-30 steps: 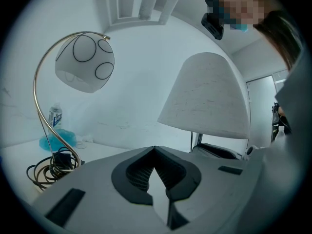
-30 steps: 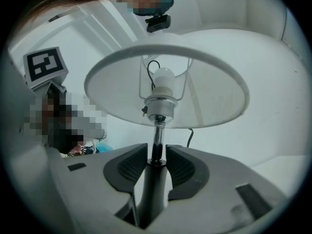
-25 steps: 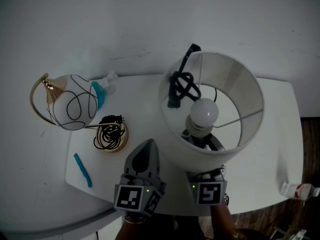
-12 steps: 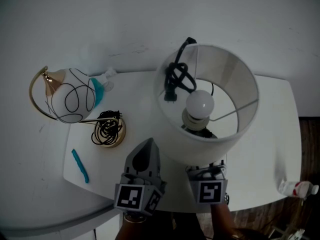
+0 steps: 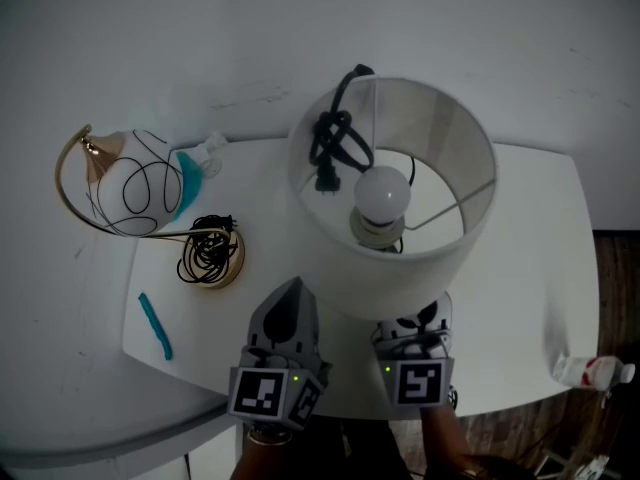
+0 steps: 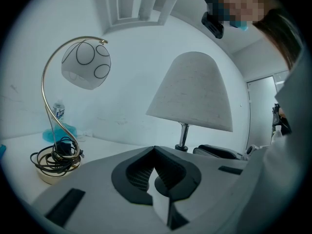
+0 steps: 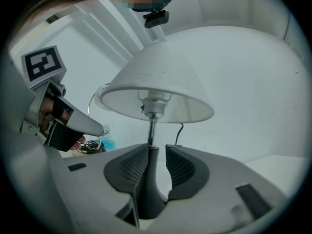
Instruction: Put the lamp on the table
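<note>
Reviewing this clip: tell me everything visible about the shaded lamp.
The lamp has a white, fabric-looking shade, wider at the bottom, on a thin wire frame around a white bulb. A shiny metal stem runs down to a dark flared base. It stands upright over the white table; whether the base rests there is hidden. Its black cord, bundled, hangs at the shade's top rim. The right gripper has the base's neck between its jaws, which have just been closing; a gap shows on one side.
</note>
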The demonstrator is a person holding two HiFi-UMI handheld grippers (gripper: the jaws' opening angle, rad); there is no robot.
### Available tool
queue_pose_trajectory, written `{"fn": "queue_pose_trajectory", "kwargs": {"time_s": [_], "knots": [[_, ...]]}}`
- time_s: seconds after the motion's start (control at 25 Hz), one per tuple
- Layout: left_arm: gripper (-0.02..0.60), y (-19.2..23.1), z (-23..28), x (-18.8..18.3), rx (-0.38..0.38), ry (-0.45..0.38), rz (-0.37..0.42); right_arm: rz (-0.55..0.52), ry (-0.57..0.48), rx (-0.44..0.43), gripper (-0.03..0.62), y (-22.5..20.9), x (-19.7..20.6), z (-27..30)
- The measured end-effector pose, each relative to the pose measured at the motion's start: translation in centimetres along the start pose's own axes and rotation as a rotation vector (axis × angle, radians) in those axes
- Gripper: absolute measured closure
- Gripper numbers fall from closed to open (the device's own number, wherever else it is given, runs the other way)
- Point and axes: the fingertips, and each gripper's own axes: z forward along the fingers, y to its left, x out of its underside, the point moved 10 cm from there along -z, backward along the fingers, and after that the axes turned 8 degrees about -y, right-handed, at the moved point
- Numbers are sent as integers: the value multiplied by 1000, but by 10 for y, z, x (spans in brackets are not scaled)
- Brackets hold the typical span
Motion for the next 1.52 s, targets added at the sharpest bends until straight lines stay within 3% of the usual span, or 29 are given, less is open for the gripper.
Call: {"fn": "queue_pose_trajectory", "kwargs": {"time_s": [1.52], "knots": [[586, -31, -44, 10, -17, 11, -12, -6, 50, -17, 510, -3, -2, -59]]}}
